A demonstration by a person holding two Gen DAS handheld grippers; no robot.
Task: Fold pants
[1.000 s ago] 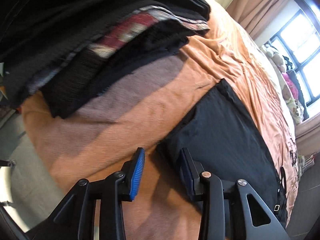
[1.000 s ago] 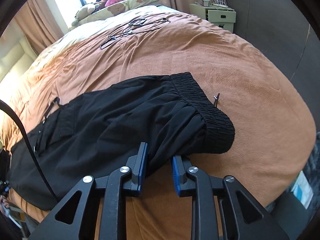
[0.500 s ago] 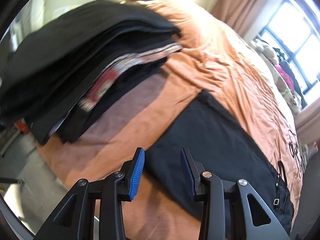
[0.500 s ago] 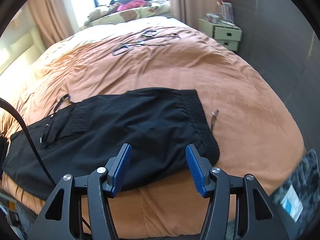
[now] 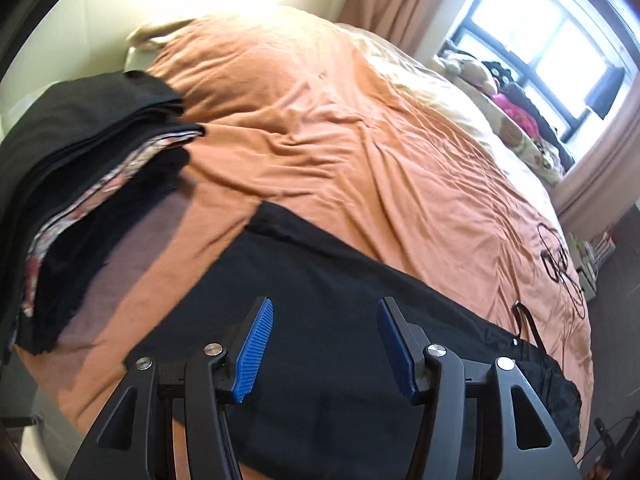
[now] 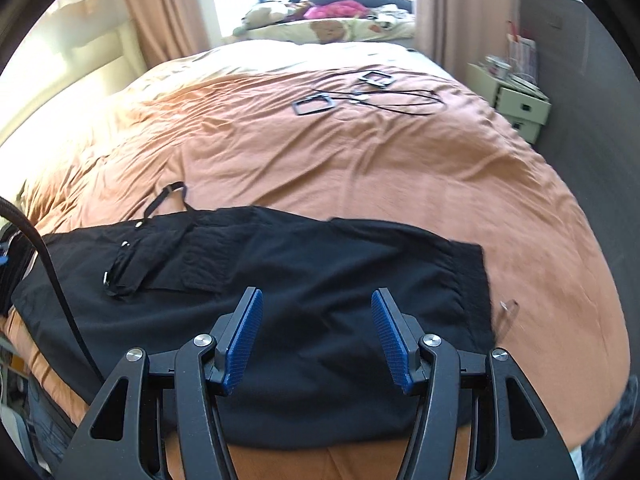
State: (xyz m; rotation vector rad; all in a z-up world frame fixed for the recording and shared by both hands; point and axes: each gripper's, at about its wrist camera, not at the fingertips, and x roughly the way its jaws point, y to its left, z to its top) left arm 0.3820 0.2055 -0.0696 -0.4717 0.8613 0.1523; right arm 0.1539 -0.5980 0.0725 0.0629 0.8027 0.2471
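Observation:
Black pants (image 6: 304,280) lie flat along the near edge of the orange bed (image 6: 360,168), the elastic waistband (image 6: 472,280) to the right and a cargo pocket with straps (image 6: 160,256) to the left. In the left wrist view the pants (image 5: 340,300) run from the leg hem at upper left toward the lower right. My left gripper (image 5: 326,344) hovers above the leg part, its jaws opening, nothing between them. Over the seat of the pants my right gripper (image 6: 316,336) stands open and empty, clear of the cloth.
A stack of folded dark clothes (image 5: 80,160) sits on the bed's corner at left. Black cables and two square frames (image 6: 360,96) lie at the far side of the bed. A white bedside drawer unit (image 6: 516,100) stands at right, soft toys (image 6: 320,20) under the window.
Both grippers let go of the pants, opened wider and lifted back from the bed edge. The pants now lie flat, and the waistband corner that was bunched at the right gripper is spread out.

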